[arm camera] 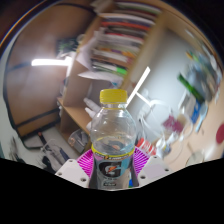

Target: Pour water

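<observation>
The gripper (pixel 110 163) is clamped on a clear plastic bottle with a yellow screw cap (pixel 111 135), its magenta pads (pixel 90 158) pressed to both sides of the bottle's lower body (the cap is on). The bottle stands upright between the fingers. Beyond it, wooden shelves crowded with books (pixel 125 40) appear steeply tilted.

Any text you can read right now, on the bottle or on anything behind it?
Nothing is legible.
Bottle label: a printed design low between the fingers, with a mark too blurred to read.
Shelves behind the bottle: books or boxes, with spines too small and blurred to read.
</observation>
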A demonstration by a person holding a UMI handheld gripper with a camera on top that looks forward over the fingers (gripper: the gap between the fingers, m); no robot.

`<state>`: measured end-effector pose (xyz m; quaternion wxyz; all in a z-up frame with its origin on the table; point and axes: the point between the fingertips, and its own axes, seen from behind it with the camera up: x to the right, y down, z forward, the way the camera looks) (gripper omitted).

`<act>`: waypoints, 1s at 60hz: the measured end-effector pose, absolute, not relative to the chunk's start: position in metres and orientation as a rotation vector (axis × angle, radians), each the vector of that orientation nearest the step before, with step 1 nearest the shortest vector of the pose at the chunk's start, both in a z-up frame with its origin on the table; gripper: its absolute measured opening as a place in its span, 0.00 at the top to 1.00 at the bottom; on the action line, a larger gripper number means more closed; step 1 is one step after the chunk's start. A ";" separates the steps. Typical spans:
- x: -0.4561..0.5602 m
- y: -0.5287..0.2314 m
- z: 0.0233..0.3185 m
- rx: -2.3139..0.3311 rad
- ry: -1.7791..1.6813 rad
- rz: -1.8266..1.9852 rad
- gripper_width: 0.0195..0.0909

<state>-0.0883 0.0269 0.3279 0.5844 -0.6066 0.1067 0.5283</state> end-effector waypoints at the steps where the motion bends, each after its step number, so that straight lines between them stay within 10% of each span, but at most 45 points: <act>1: -0.077 0.027 0.339 -1.396 0.217 1.162 0.58; 11: 0.061 0.050 0.370 -1.295 0.101 0.493 0.58; 30: 0.204 0.133 0.161 -1.602 0.107 0.004 0.58; 60: 0.183 0.160 0.095 -1.636 -0.011 -0.021 0.49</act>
